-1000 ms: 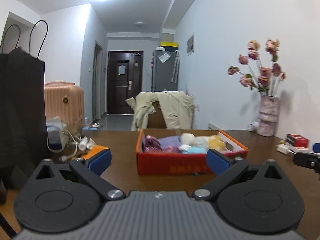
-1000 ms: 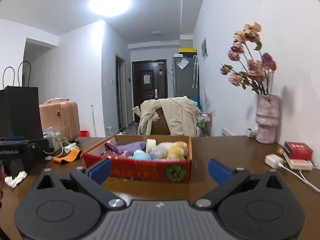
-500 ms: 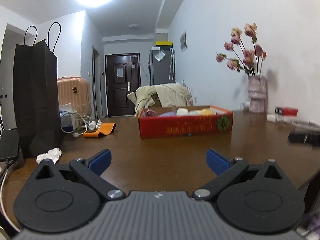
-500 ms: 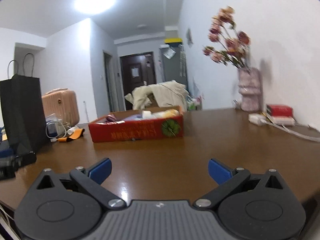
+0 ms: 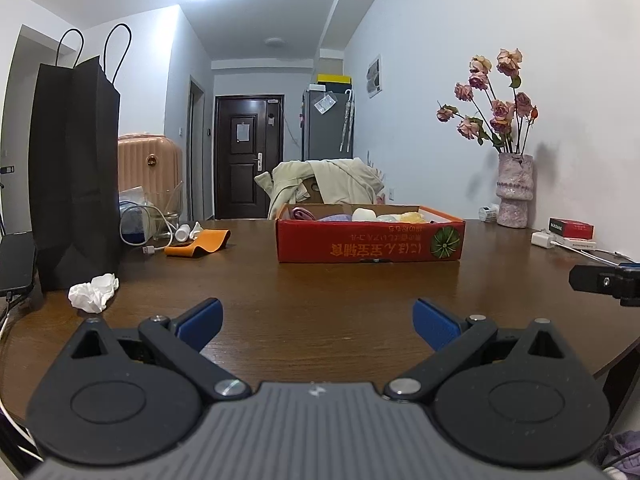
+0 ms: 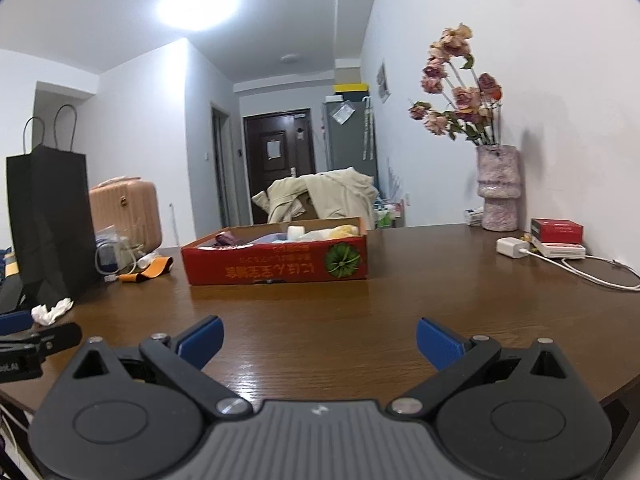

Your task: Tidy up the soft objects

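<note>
Left tool (image 5: 316, 316) and right tool (image 6: 318, 336), both spread and empty, above the bench (image 5: 360, 292). Soft objects (image 5: 364, 214) lie in the red box (image 5: 370, 242) mid-bench, well apart from both tools.

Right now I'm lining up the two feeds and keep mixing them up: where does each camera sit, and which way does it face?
Left wrist: sits on the left gripper, low near the table's near edge, facing the red box almost square on; its open blue fingers show, and the right gripper's tip at far right.
Right wrist: sits on the right gripper, further right, seeing the box from an angle; its open fingers show, the left gripper at far left.
Shared: box, black bag, vase, door.
</note>
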